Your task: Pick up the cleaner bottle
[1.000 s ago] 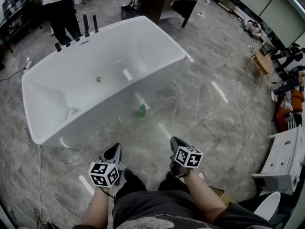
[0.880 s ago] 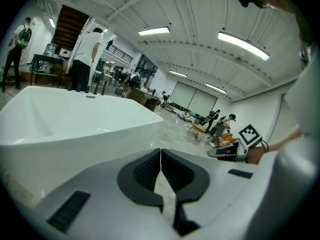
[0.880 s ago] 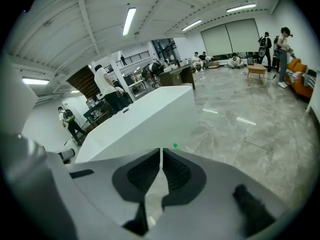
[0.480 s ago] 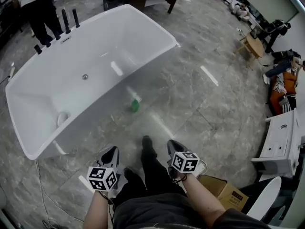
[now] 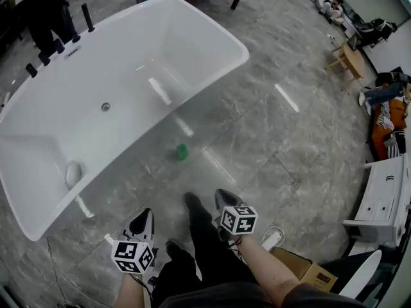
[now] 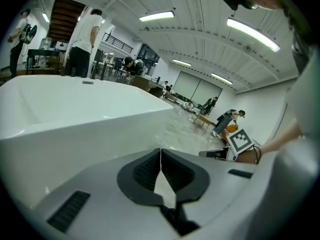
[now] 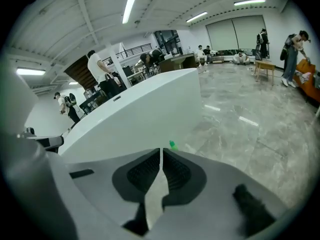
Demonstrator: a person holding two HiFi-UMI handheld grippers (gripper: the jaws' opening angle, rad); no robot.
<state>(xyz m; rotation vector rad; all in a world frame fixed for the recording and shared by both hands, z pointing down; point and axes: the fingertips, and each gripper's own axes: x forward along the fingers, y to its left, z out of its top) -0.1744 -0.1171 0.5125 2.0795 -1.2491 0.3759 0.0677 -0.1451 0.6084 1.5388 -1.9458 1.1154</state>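
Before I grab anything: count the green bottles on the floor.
1. The green bottle is on the floor beside the bathtub; the bathtub could hide others.

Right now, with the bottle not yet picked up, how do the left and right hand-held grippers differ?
In the head view, the right hand-held gripper sits further forward, nearer the bottle, while the left hand-held gripper sits further back. The right gripper view shows the bottle just above its jaws. The left gripper view shows the tub but no bottle. Shared: both are shut, empty and aimed toward the tub.
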